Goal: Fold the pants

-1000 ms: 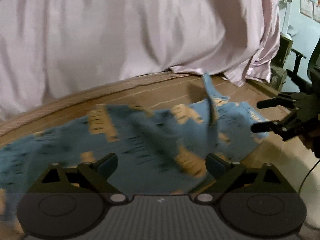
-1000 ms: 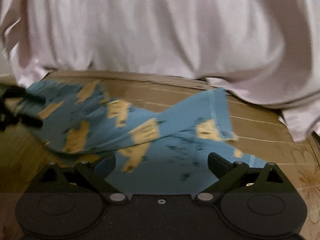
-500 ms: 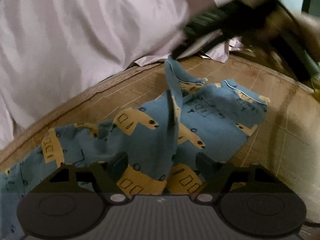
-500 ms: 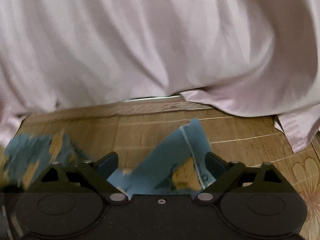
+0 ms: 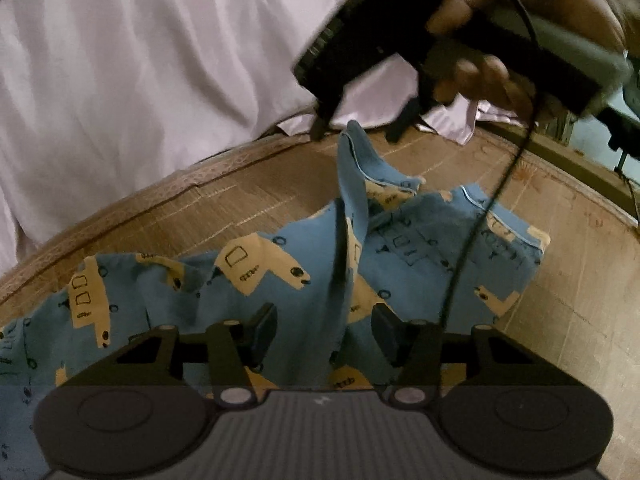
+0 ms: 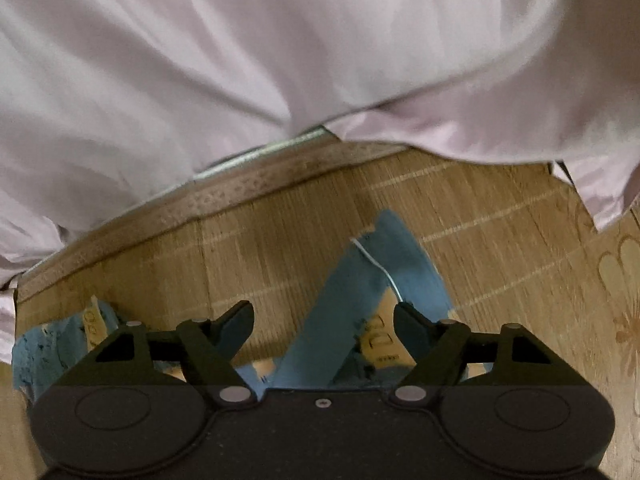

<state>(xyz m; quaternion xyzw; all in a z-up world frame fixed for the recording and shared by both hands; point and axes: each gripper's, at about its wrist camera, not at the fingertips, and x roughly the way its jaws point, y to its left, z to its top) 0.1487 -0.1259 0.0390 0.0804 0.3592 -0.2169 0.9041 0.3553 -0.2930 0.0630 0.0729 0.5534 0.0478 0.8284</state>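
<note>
Looking along my left gripper [image 5: 324, 330], I see its two dark fingers standing apart with nothing pinched, and between them rises a ridge of the pants [image 5: 280, 276], blue cloth printed with tan buses. The pants lie rumpled across a woven straw-coloured mat [image 5: 248, 204], one part spread toward the left edge of the view and another, edged with pale piping, spread to the right. A narrow peak of the cloth stands up from the middle of the pile, and my right gripper [image 5: 356, 130] hangs directly over that tip, its fingers spread and just above the fabric; whether a fingertip touches it I cannot tell, since that part is blurred. My right hand [image 5: 476, 76] wraps around the gripper's dark body, and a thin black cable [image 5: 476, 236] drops from it across the right part of the pants. In the right wrist view the right gripper [image 6: 324, 330] is likewise wide apart and empty, with the raised strip of blue cloth [image 6: 360, 304] and its white piping sitting in the gap between the fingers, nearer the right one. Behind the mat a pale pink sheet [image 6: 280, 48] hangs in soft folds, its lower edge draped over the mat's patterned border.
</note>
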